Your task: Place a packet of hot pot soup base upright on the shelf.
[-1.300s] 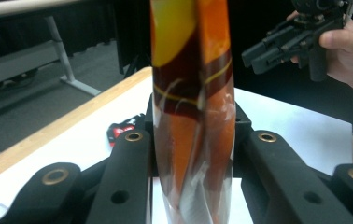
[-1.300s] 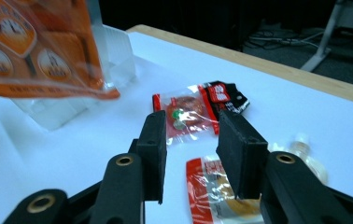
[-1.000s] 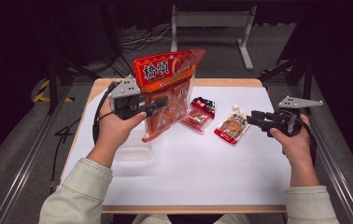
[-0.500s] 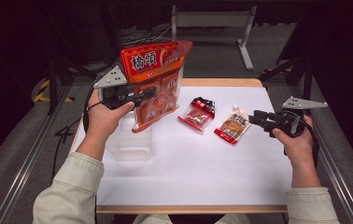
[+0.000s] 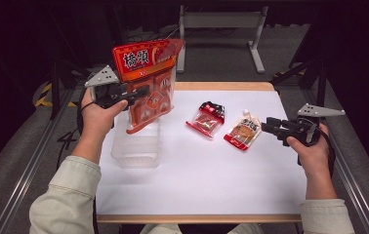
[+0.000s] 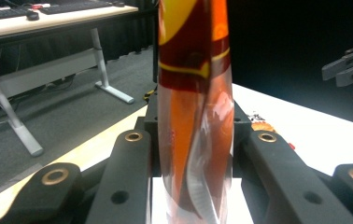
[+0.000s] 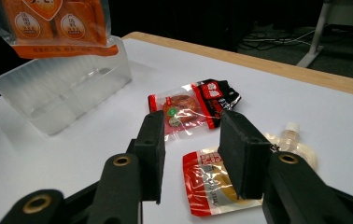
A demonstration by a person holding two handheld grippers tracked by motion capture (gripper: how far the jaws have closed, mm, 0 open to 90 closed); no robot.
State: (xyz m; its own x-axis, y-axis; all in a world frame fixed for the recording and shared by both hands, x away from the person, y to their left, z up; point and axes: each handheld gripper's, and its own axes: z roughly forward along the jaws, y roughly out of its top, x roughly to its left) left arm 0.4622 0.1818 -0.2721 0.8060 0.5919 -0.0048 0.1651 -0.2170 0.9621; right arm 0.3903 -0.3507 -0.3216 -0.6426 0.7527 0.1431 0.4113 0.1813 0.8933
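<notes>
My left gripper [image 5: 133,92] is closed on the large orange-red plastic snack bag with white characters [image 5: 148,80] and holds it upright in the air, above the clear rectangular plastic container [image 5: 136,146] that stands at the left part of the white table [image 5: 212,180]. In the left gripper view the bag [image 6: 195,116] stands between the two black jaws, which press it from both sides. My right gripper [image 5: 270,126] is at the right side, low over the table, with its jaws partly open and nothing between them. Just beside it lies a small pouch with a red edge and a white cap [image 5: 243,130], and further left a small red and black snack packet [image 5: 207,118].
</notes>
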